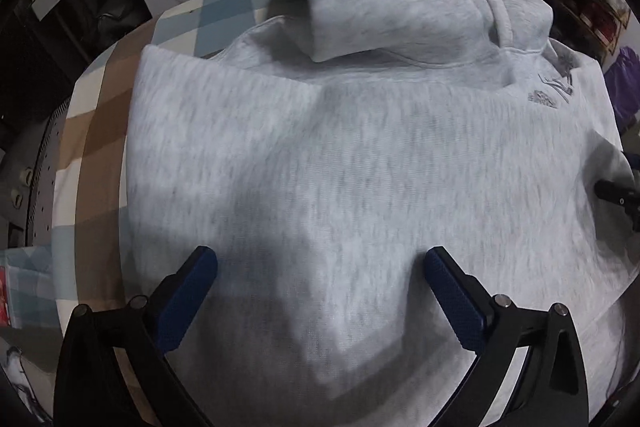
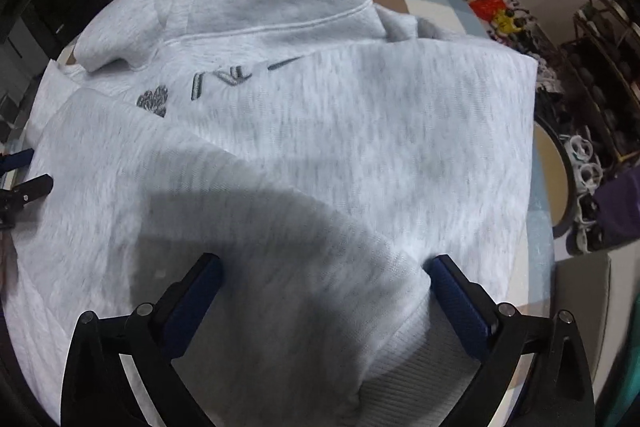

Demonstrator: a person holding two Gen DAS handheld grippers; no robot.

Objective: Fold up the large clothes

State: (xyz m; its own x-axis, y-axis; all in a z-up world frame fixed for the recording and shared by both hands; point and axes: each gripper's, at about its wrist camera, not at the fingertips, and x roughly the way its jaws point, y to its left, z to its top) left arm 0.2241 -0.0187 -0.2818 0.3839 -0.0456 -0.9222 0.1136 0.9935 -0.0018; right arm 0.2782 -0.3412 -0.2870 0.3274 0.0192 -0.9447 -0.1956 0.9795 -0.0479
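We cannot read the dark chest lettering [image 2: 224, 77] on the hoodie [image 1: 340, 155], which is blurred in both wrist views, and the garment's near hem runs out of frame beneath the fingers. Our left tool [image 1: 320, 263] stands wide open over the grey body panel, gripping nothing; whether its blue pads [image 1: 188, 299] touch the fabric we cannot tell. Our right tool [image 2: 322, 267] is equally spread, straddling a sleeve folded diagonally across the front, with the ribbed cuff [image 2: 420, 359] just beside its right finger. The light heather-grey hoodie lies flat on the checked desk [image 1: 100, 131], hood [image 1: 400, 7] at the far end
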